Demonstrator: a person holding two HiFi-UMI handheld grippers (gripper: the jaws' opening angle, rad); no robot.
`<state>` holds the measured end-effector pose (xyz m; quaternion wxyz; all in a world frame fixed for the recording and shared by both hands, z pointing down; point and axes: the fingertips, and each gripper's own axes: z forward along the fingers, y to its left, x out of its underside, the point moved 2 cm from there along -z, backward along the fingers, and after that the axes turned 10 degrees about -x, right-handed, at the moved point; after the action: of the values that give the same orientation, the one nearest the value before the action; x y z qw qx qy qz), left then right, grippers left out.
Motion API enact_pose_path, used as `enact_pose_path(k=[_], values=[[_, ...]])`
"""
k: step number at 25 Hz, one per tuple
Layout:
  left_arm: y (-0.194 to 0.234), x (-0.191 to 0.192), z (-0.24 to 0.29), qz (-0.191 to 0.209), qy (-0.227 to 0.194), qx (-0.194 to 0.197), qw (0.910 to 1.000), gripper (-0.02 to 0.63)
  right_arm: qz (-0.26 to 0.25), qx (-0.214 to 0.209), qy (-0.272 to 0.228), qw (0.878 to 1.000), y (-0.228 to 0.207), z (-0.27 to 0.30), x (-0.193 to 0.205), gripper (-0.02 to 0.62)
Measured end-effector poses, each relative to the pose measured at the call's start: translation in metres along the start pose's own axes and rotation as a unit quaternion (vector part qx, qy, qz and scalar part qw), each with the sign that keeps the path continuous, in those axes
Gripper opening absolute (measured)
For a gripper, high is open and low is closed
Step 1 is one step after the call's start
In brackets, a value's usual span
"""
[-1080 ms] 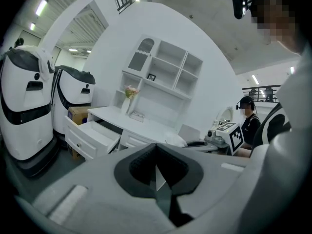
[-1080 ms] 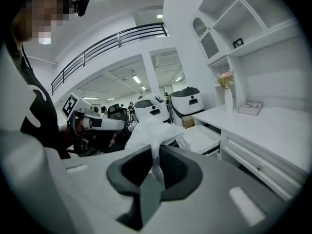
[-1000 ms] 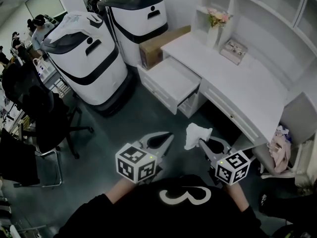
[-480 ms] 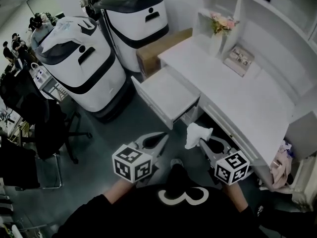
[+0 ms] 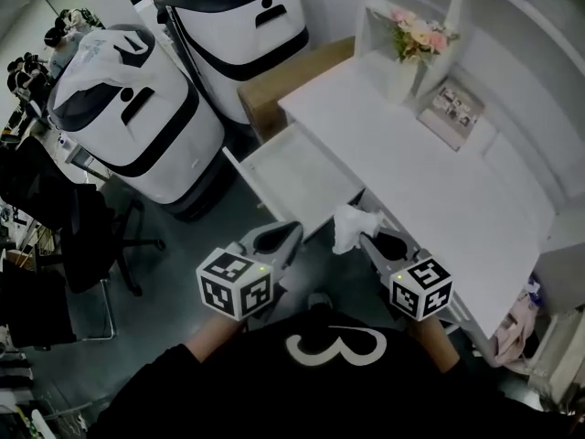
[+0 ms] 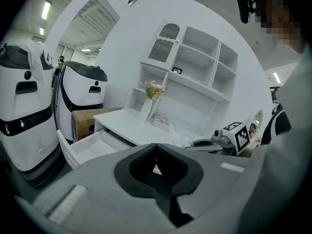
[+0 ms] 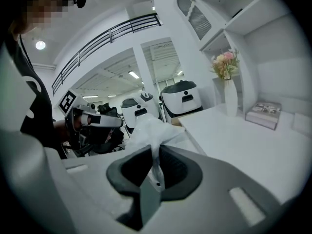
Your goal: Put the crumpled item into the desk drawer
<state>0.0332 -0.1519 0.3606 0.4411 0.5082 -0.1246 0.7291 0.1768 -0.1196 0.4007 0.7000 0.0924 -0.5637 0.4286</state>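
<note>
A white crumpled item (image 5: 349, 228) hangs from my right gripper (image 5: 364, 239), which is shut on it just short of the white desk's (image 5: 430, 176) front edge. In the right gripper view the crumpled item (image 7: 150, 129) bulges up between the jaws of that gripper (image 7: 155, 149). The desk drawer (image 5: 297, 179) is pulled out and looks bare, a little ahead and left of the item. My left gripper (image 5: 293, 230) is shut with nothing in it, beside the drawer's near corner. From the left gripper (image 6: 156, 145) the drawer (image 6: 87, 147) shows at lower left.
Two large white and black machines (image 5: 128, 108) (image 5: 242, 26) stand left of the desk, with a cardboard box (image 5: 274, 85) wedged beside it. A vase of flowers (image 5: 409, 53) and a book (image 5: 454, 112) sit on the desk. An office chair (image 5: 82, 236) stands far left.
Both grippers have travelled toward the desk together; the open drawer now lies right in front of them. The right gripper still holds the crumpled item.
</note>
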Motion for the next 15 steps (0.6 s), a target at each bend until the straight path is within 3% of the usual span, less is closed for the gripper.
enact_pose_path(k=[15], values=[[0.085,-0.018,0.037,-0.035,0.003,-0.049,0.9982,0.009,-0.045,-0.047,0.080,0.995,-0.038,0.108,-0.026,0.048]])
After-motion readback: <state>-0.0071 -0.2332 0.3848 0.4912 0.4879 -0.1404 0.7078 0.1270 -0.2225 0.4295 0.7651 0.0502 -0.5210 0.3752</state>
